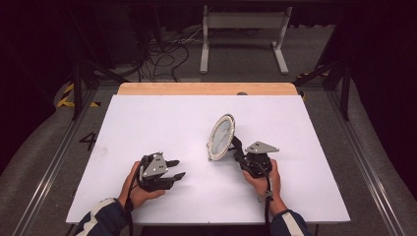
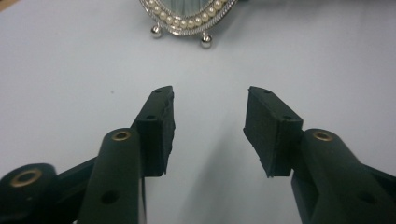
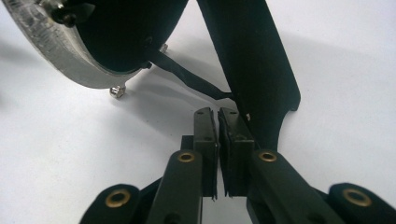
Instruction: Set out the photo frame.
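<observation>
Jaws of the right gripper [image 3: 217, 116] were pressed together, pinching nothing I could make out, just beside the black back stand [image 3: 252, 65] of an oval pearl-rimmed mirror [image 1: 221, 136]. Mirror stood upright mid-table [image 1: 147, 123]. Left gripper [image 2: 208, 123] hovered spread wide, empty, facing it.

**One number on the floor**

A dark figure "4" [image 1: 88, 141] is painted on the grey floor [image 1: 44, 147], just left of the white table [image 1: 162, 118], beside the metal rail. Nothing else can be read: neither gripper view shows any letters, labels or brand marks.
</observation>
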Tool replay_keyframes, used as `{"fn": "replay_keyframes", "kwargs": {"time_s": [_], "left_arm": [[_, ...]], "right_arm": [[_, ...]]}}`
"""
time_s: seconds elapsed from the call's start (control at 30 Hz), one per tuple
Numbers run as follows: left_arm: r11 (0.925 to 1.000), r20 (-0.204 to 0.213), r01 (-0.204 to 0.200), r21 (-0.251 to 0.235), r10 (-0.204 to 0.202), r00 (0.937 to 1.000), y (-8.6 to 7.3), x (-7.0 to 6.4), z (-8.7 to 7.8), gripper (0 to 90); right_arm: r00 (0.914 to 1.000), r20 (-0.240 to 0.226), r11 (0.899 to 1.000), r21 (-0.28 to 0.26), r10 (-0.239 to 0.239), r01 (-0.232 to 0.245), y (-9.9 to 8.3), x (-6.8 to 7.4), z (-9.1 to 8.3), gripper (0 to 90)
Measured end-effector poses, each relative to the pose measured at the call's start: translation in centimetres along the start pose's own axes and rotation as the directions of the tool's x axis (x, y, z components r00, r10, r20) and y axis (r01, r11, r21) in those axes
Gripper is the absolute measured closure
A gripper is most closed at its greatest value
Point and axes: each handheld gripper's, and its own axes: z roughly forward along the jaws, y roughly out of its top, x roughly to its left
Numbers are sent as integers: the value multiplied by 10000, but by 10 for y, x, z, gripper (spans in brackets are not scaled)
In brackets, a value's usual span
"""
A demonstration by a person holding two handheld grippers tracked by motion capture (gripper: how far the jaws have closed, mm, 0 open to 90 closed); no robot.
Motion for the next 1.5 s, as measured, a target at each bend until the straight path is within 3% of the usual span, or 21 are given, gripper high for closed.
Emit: {"fn": "replay_keyframes", "kwargs": {"time_s": [0.2,0.33,0.6,0.7,0.93,1.13,1.5], "left_arm": [[9991,-459,420,-53,-422,9981,-13,-2,-13,389],[9981,-791,602,99,-593,9951,-19,-4,-18,305],[9961,-1019,815,326,-778,9917,-29,-7,-25,235],[9955,-1006,856,404,-812,9916,-30,-9,-26,223],[9955,-1074,823,472,-769,9912,-30,-11,-23,208],[9956,-1058,796,502,-740,9916,-32,-12,-24,203],[9944,-1196,929,501,-864,9891,-35,-12,-26,195]], "right_arm": [[9996,-194,9998,-107,-184,182,0,5,-2,800],[9975,-370,9977,-313,-607,595,1,13,-7,745],[9921,-659,9933,-515,-1071,1038,2,26,-9,598],[9939,-826,9956,-651,-731,678,4,29,-6,539],[9943,-904,9962,-713,-564,501,9,46,8,450],[9979,-626,9964,-814,168,-218,15,49,21,434],[9939,-546,9881,-1156,959,-1017,24,54,38,461]]}}
